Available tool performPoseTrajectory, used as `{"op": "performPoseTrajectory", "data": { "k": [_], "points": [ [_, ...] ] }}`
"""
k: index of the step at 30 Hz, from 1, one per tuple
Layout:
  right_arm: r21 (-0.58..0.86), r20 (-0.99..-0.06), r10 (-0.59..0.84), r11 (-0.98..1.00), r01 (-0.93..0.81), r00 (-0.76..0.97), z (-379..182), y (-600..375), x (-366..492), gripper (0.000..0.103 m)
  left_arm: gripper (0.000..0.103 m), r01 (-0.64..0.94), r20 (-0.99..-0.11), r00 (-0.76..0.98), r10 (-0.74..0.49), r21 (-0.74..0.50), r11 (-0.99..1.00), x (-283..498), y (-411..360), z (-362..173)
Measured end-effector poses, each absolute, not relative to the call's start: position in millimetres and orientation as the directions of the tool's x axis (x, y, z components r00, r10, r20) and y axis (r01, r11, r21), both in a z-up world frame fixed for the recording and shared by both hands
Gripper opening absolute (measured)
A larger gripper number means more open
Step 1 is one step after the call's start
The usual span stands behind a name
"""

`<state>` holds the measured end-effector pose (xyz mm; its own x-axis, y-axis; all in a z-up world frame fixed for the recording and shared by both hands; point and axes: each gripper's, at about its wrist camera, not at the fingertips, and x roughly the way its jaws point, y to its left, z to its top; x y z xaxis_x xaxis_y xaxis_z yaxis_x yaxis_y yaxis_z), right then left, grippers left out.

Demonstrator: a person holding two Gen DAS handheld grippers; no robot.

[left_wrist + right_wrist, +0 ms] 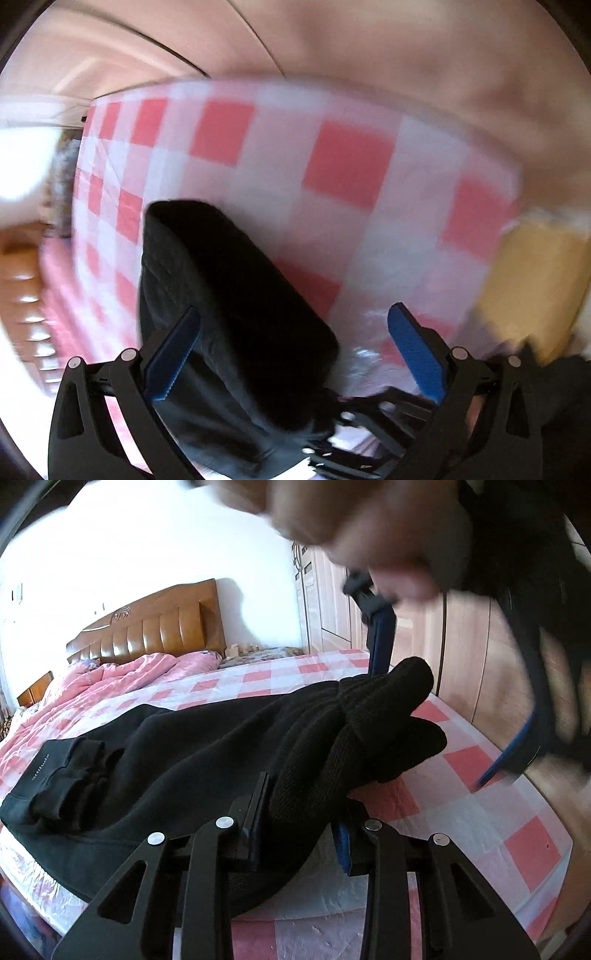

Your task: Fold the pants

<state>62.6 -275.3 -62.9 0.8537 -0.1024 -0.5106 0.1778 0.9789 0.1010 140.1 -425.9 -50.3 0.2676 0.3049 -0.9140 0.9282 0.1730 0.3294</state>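
Note:
Black pants (177, 746) lie across a bed with a pink-and-white checked sheet (480, 812). My right gripper (303, 812) is shut on the ribbed cuff ends of the pants (351, 731), which bunch up and stick out past the fingers. In the left wrist view the pants (229, 295) run between my left gripper's blue pads (413, 354); the left gripper (291, 339) is open and above the cloth. The left gripper and the hand holding it also show blurred at the top right of the right wrist view (380, 638).
A wooden headboard (155, 624) and a pink quilt (122, 679) are at the far end of the bed. A wooden wardrobe (461, 646) stands along the bed's right side. A yellow object (532, 288) lies at the sheet's right edge.

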Motion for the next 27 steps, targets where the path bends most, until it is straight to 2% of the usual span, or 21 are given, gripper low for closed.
{"op": "performPoseTrajectory", "data": {
  "k": [4,6,7,8,9,10,11,16,21,22,24,27],
  "points": [
    [0.098,-0.513,-0.105,0.979,0.18,0.852,-62.5,-272.7,60.9,0.032,0.1,0.889,-0.803,0.357,0.478,0.449,0.09,153.3,-413.7,-88.2],
    [0.094,-0.522,-0.104,0.979,0.179,0.847,-63.3,-269.1,61.6,0.033,0.074,0.893,-0.823,0.303,0.481,0.421,0.158,166.7,-402.8,-90.1],
    [0.095,-0.524,-0.101,0.98,0.176,0.845,-63.3,-267.8,61.4,0.036,0.048,0.899,-0.855,0.249,0.454,0.379,0.22,171.7,-396.4,-84.8],
    [0.096,-0.526,-0.097,0.98,0.173,0.845,-62.8,-266.5,59.8,0.04,0.033,0.899,-0.881,0.233,0.413,0.357,0.253,173.6,-392.2,-77.5],
    [0.098,-0.532,-0.092,0.981,0.169,0.842,-62.1,-265.5,58.8,0.048,0.032,0.903,-0.895,0.247,0.371,0.351,0.247,171.4,-386.0,-68.6],
    [0.121,-0.53,-0.062,0.982,0.147,0.845,-61.7,-265.6,55.1,0.078,0.03,0.903,-0.912,0.249,0.327,0.341,0.261,171.0,-378.3,-58.4],
    [0.148,-0.527,-0.033,0.98,0.13,0.849,-62.3,-266.3,53.1,0.099,0.029,0.899,-0.922,0.249,0.296,0.334,0.283,172.0,-372.5,-50.5],
    [0.291,-0.546,0.101,0.954,0.075,0.832,-71.9,-260.3,51.1,0.099,0.028,0.873,-0.966,0.251,0.06,0.253,0.416,175.5,-320.7,18.8],
    [0.287,-0.568,0.17,0.958,0.0,0.805,-69.4,-214.3,74.6,0.099,0.027,0.817,-0.943,0.27,-0.194,0.117,0.565,182.3,-248.5,96.9],
    [0.259,-0.577,0.172,0.966,-0.02,0.799,-68.9,-201.8,78.8,0.099,0.027,0.804,-0.931,0.277,-0.238,0.089,0.588,181.6,-233.5,110.0],
    [0.059,-0.597,0.05,0.998,-0.018,0.801,-69.8,-168.2,85.2,0.099,0.027,0.766,-0.892,0.297,-0.34,0.011,0.642,187.5,-181.3,139.8],
    [-0.144,-0.541,-0.077,0.99,-0.002,0.838,-63.5,-143.4,79.0,0.099,0.025,0.682,-0.815,0.343,-0.468,-0.127,0.72,195.9,-76.2,169.0]
  ]
}}
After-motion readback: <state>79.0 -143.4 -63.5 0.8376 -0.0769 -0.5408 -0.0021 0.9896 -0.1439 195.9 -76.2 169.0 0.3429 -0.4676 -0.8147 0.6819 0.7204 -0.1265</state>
